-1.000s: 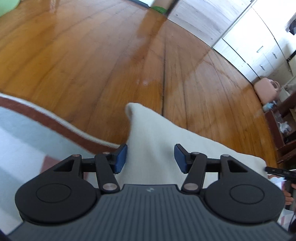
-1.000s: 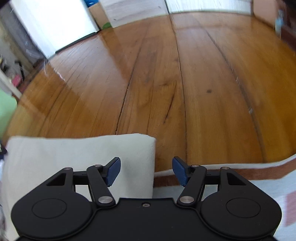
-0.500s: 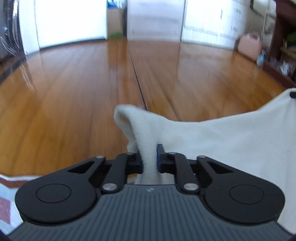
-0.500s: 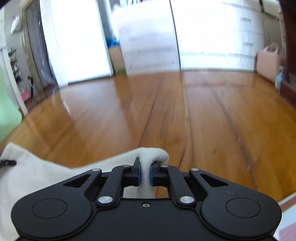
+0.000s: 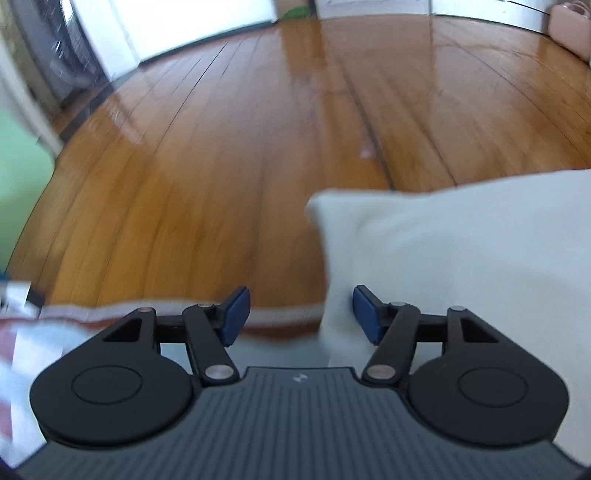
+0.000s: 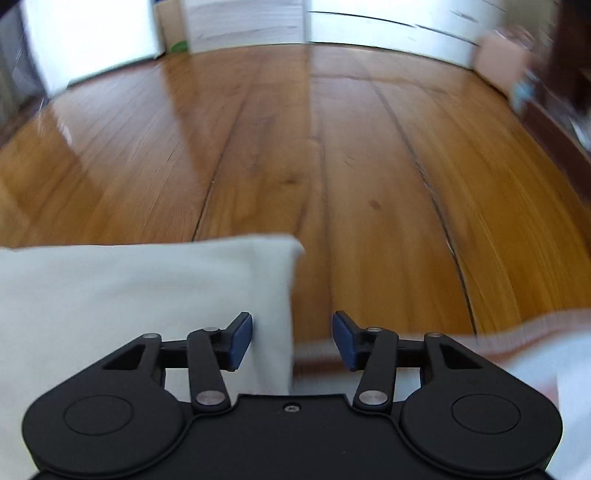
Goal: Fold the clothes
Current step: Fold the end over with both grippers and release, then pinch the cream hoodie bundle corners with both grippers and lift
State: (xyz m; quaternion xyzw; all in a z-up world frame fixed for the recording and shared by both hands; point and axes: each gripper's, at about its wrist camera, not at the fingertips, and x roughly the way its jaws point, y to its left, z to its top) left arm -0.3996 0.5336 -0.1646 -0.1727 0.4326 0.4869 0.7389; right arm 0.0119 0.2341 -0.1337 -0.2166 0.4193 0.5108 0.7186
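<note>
A cream-white garment (image 5: 461, 258) lies flat with a folded left corner in the left wrist view. My left gripper (image 5: 300, 314) stands open just behind that corner, its right pad at the cloth's edge and nothing between its fingers. In the right wrist view the same garment (image 6: 140, 295) fills the lower left, with its right corner near the middle. There my right gripper (image 6: 292, 341) is open, with the cloth's right edge lying under the gap between the fingers.
A rug with a white and red-brown border (image 5: 110, 308) lies under the garment, its edge also showing as the rug border (image 6: 517, 328) at right. Beyond stretches a glossy wooden floor (image 6: 332, 147). A pink bag (image 5: 569, 22) and white cabinets (image 6: 388, 33) stand at the far side.
Half a second ago both grippers were shut on the garment's raised corners. Now both are open and the cloth lies flat with its corners set down.
</note>
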